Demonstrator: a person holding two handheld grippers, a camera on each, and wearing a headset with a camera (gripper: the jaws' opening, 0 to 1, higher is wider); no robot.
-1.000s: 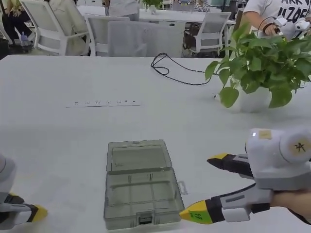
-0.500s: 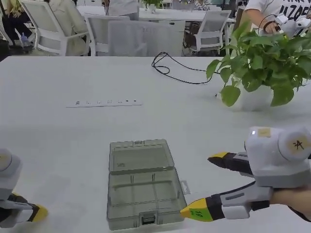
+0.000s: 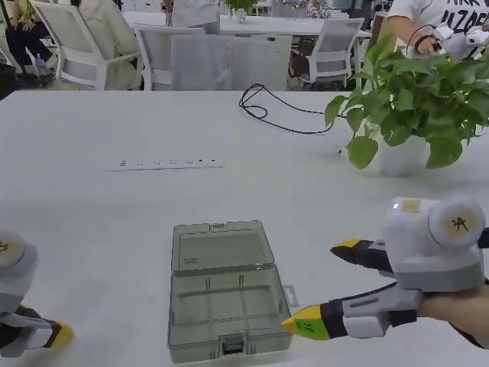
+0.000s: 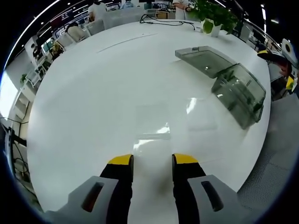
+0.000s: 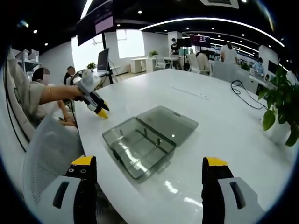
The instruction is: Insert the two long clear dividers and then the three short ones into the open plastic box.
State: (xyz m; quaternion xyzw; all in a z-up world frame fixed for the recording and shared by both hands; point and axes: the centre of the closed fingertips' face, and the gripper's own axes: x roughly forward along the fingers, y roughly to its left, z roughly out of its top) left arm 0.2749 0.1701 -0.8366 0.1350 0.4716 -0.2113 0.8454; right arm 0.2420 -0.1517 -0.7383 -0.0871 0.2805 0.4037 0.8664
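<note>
Open box (image 3: 225,298) on white surface (image 3: 114,229), right tool (image 3: 317,285) spread wide, empty, left tool (image 4: 153,160) parted narrowly, nothing gripped, clear dividers (image 4: 153,123) laid just ahead.

The box (image 3: 225,294) is moulded from smoky, see-through plastic with a glossy finish; the table (image 3: 92,229) is surfaced smooth, white and faintly reflective.

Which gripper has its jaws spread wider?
The right gripper: its jaws stand far apart, facing the box; the left gripper shows only a narrow gap.
</note>
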